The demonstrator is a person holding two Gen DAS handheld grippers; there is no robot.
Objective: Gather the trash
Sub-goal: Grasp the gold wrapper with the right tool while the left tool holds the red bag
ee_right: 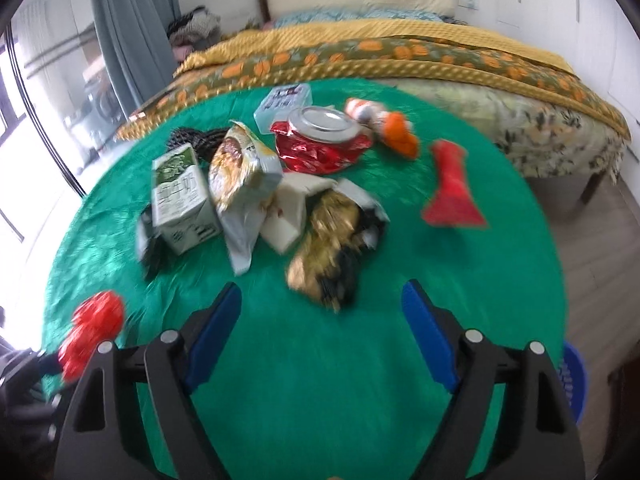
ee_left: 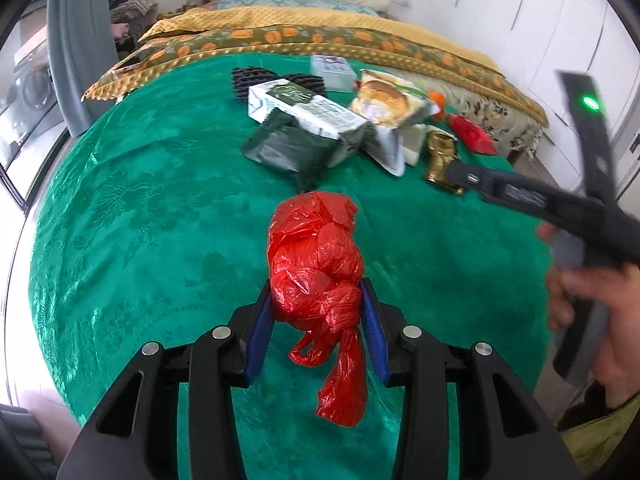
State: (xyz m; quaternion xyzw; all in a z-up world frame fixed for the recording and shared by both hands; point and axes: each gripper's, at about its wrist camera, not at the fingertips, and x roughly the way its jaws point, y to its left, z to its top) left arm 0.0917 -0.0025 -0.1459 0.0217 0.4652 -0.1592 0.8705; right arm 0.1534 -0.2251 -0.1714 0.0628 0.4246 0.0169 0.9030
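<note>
- right wrist view is smeared all over, so the print on the milk carton [ee_right: 182, 200] can't be read
- gold and black wrapper [ee_right: 332, 236] is just a blur, no idea what it is
- blue basket [ee_right: 574, 376] is mostly hidden behind the bench [ee_right: 320, 360] edge
- red plastic bag [ee_right: 92, 328] is half hidden behind the right hand-held gripper [ee_right: 320, 312] body
- in the left view, the gold thing [ee_left: 440, 156] is partly covered by the other hand-held gripper's black bar

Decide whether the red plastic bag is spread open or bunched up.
Bunched up: the red plastic bag is crumpled into a knotted wad, gripped between the left claw's blue pads.
</note>
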